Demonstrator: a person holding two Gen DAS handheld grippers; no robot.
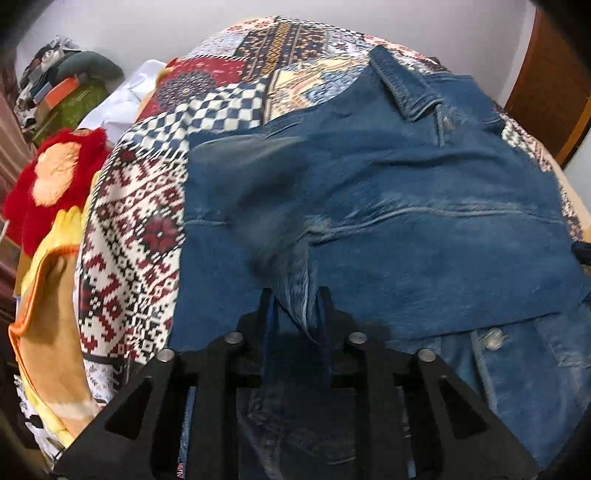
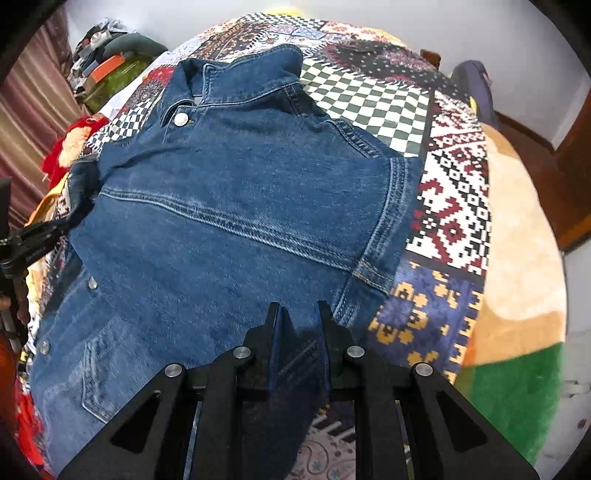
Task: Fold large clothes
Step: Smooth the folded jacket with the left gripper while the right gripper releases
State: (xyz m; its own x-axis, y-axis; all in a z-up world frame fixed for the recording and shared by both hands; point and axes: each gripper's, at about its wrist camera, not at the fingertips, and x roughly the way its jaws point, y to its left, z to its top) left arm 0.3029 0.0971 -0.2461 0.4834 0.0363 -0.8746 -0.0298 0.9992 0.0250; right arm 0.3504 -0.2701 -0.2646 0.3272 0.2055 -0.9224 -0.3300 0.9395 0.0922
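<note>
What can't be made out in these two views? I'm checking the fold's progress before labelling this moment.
- Left wrist view: motion blur smears the denim jacket; the pinched fold vanishes between the left gripper jaws.
- Right wrist view: the right gripper body hides the jacket's near hem and how much cloth it grips.
- Both views: the jacket covers the patchwork bedspread beneath; its lower front is cut off.

Lighting is even and moderately bright indoor light; no single source shows. Shadows are soft, pooled under each gripper's fingers. Left wrist view: motion blur smears the denim jacket (image 1: 369,206) and the red plush (image 1: 55,177) at the left edge. Right wrist view is sharper; jacket stitching reads clearly. Both views show strong fisheye bending, with dark vignetted corners. The white wall (image 2: 461,26) is slightly overexposed.
</note>
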